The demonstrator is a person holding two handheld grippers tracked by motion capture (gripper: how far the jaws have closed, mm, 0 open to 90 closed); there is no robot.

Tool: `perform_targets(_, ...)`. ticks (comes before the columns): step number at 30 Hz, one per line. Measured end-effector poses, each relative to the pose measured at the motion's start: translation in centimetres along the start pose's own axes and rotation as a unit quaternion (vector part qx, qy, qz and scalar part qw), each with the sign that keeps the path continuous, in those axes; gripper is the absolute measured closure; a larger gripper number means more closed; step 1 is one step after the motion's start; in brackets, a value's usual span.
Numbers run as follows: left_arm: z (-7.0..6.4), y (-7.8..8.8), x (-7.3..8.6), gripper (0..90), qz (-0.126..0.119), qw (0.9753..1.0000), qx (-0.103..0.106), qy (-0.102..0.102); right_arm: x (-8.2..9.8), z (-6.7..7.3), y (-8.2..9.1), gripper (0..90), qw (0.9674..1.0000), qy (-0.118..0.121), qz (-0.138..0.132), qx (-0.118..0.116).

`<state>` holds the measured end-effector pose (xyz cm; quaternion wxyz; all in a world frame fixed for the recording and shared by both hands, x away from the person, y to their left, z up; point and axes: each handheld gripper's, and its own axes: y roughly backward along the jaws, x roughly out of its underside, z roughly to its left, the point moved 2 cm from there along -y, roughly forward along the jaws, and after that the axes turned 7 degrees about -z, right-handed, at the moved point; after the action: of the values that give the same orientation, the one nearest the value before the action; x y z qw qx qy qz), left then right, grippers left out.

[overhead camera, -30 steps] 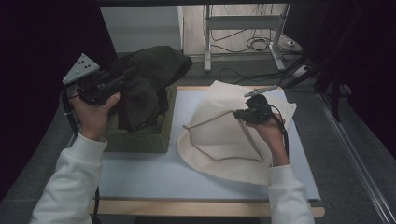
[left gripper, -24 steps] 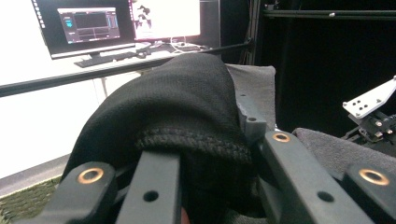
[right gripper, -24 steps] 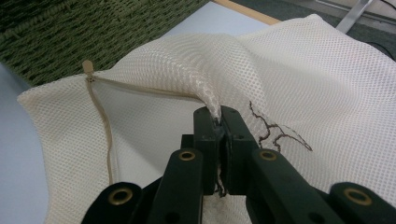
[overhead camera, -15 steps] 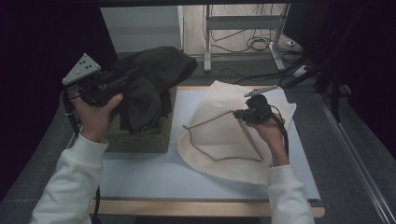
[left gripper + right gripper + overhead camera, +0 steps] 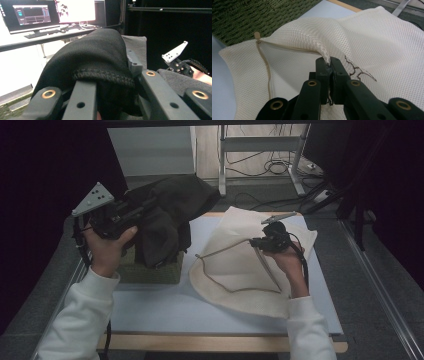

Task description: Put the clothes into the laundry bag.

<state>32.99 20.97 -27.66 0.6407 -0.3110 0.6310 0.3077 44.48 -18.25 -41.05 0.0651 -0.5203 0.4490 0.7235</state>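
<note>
Hanging from the left gripper (image 5: 131,212), the dark knit garment (image 5: 170,215) drapes over the woven basket (image 5: 150,270) at table left, its bulk trailing away from the person; jaws clenched on its ribbed hem (image 5: 102,75). White mesh laundry bag (image 5: 240,270) lies flat to the garment's right, long axis running from near edge toward far right corner, zipper opening (image 5: 220,252) facing the basket. Right gripper (image 5: 260,241) pinches the bag's upper edge (image 5: 325,57), lifting the mouth. Judgement: the garment must travel rightward into that mouth; left hand nearer the garment
</note>
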Motion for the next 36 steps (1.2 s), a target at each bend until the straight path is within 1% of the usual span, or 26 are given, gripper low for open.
perform_targets(8, -0.6, -0.2, 0.0, 75.0, -0.001, 1.0, 0.007, -0.001, 0.1, -0.1, -0.2, 86.5, 1.0, 0.001, 0.002, 0.0)
perform_targets(9, -0.6, -0.2, 0.0, 75.0, 0.0, 1.0, 0.009, -0.005, 0.1, -0.1, -0.2, 86.5, 1.0, 0.001, 0.002, 0.0)
perform_targets(10, -0.7, -0.2, 0.0, 75.0, 0.0, 1.0, 0.008, -0.002, 0.1, -0.1, -0.2, 86.4, 1.0, 0.0, 0.003, 0.0)
perform_targets(17, -1.3, 0.0, -0.3, 75.1, -0.005, 0.9998, 0.019, -0.006, 0.1, -0.1, -0.2, 86.5, 1.0, -0.003, 0.004, 0.002)
perform_targets(21, -1.7, 0.1, -0.4, 75.0, -0.006, 0.9995, 0.029, -0.009, 0.2, -0.2, -0.3, 86.4, 1.0, -0.003, 0.003, 0.003)
perform_targets(23, -1.9, 0.1, -0.4, 75.1, -0.008, 0.9994, 0.034, -0.004, 0.2, -0.2, -0.4, 86.5, 1.0, -0.001, 0.004, 0.003)
perform_targets(29, -2.3, 0.0, -0.3, 75.1, -0.01, 0.9991, 0.042, -0.001, 0.2, -0.1, -0.5, 86.5, 1.0, -0.001, 0.005, 0.002)
perform_targets(32, -2.7, -0.1, -0.3, 75.1, -0.009, 0.9987, 0.05, -0.001, 0.2, -0.2, -0.5, 86.4, 1.0, -0.002, 0.005, 0.002)
perform_targets(36, -3.1, -0.1, -0.5, 75.0, -0.012, 0.9981, 0.06, 0.005, 0.2, -0.2, -0.5, 86.5, 1.0, -0.004, 0.005, 0.002)
